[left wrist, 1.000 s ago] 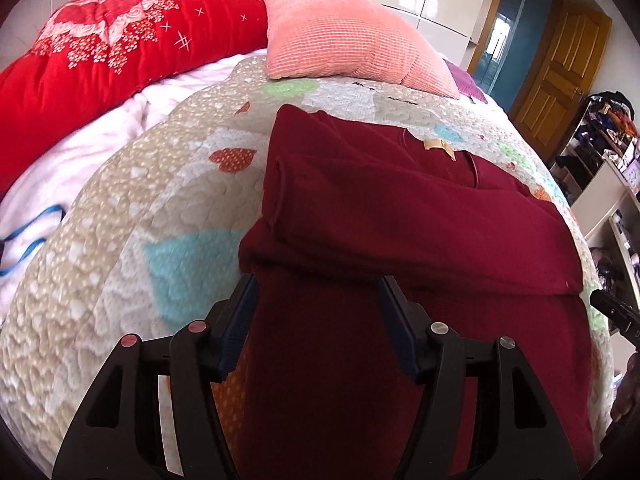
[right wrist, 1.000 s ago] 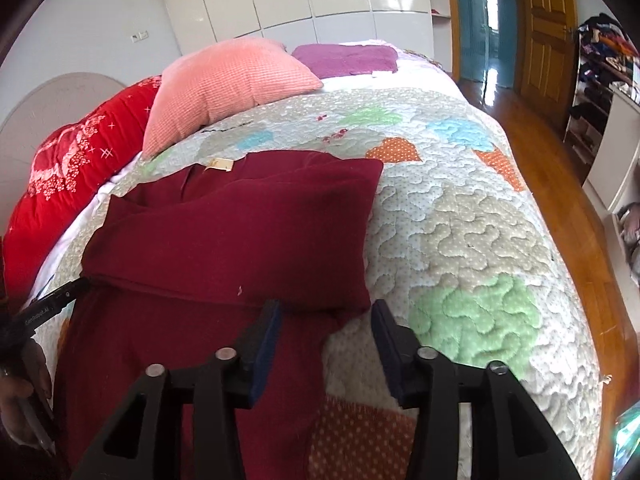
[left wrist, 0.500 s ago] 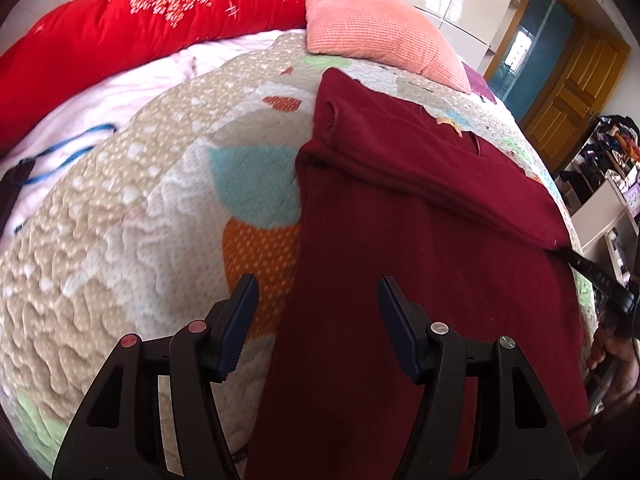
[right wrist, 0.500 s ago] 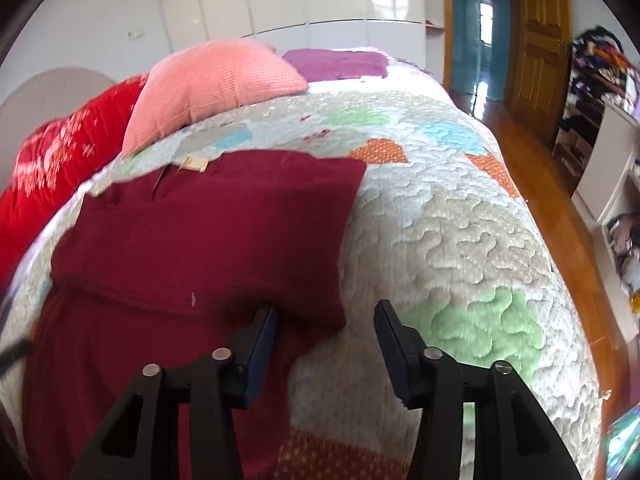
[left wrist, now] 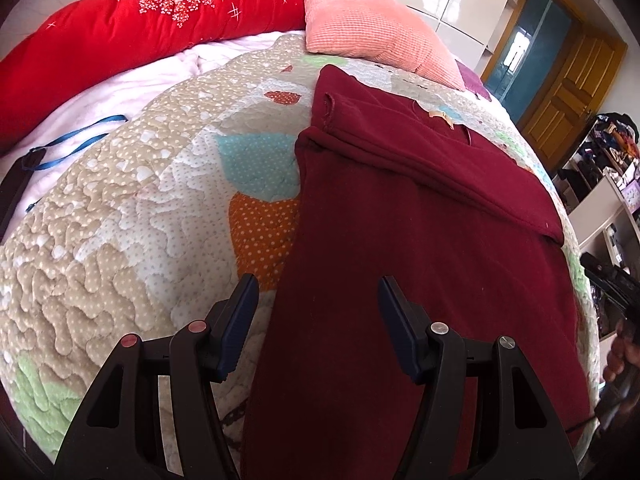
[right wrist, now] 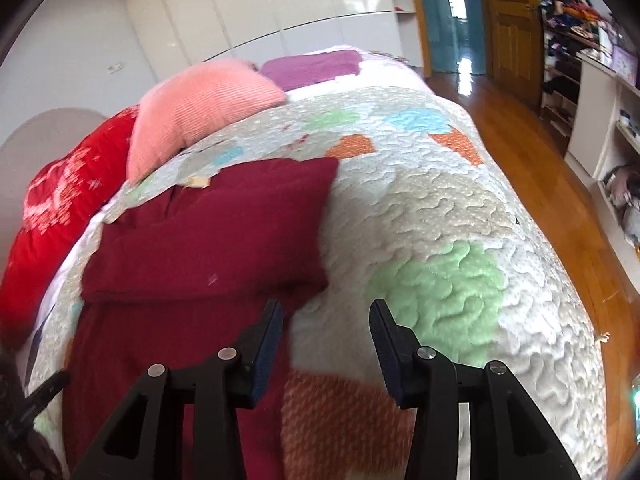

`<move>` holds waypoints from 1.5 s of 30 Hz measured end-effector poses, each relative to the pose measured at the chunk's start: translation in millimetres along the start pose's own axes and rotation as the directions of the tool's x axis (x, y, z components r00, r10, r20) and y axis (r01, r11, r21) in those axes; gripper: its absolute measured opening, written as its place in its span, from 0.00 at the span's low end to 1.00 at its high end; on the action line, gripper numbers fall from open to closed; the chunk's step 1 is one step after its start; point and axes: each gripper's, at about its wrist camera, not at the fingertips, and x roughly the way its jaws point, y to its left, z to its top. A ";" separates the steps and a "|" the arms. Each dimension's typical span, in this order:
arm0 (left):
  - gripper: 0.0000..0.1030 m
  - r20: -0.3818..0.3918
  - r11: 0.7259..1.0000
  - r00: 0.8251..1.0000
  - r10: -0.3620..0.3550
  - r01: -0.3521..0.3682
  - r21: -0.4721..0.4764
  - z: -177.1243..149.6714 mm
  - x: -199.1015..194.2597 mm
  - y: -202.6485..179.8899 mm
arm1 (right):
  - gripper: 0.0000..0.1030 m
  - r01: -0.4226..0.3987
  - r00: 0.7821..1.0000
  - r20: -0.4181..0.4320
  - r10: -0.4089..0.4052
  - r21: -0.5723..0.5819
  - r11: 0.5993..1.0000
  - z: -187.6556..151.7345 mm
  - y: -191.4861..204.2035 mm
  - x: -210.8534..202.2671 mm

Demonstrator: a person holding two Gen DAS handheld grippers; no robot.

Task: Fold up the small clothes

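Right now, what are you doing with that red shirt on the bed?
I'm folding it. The dark red top lies flat on the patchwork quilt, with its sleeves already folded across the upper part. My left claw is open over the top's left edge, and my right claw is open over its right edge. Neither one is holding anything yet. The pink pillow and the red blanket sit further up the bed.
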 end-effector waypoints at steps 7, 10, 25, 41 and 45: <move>0.60 -0.007 1.000 1.000 0.024 -0.024 0.007 -19.4 -14.3 2.9 | 0.48 -0.142 0.982 -0.142 0.126 -0.105 0.984 -52.3 17.6 -23.3; 0.60 -0.014 1.000 1.000 0.021 -0.020 0.006 -28.0 -18.6 1.8 | 0.49 -0.161 0.968 -0.207 0.141 -0.084 0.983 -73.9 12.5 -16.5; 0.60 -0.046 1.000 0.999 0.009 -0.009 -0.009 -57.3 -35.6 8.0 | 0.06 -0.114 0.990 -0.097 0.105 -0.085 0.990 -98.5 1.7 -33.6; 0.66 -0.097 0.997 0.993 -0.073 0.070 -0.030 -98.1 -64.1 35.7 | 0.52 -0.363 0.915 -0.218 0.338 -0.083 0.928 -159.1 -12.0 -97.4; 0.69 -0.108 0.996 0.990 -0.086 0.086 -0.009 -107.3 -66.4 30.5 | 0.61 -0.388 0.900 -0.229 0.371 -0.032 0.921 -170.4 -11.5 -86.7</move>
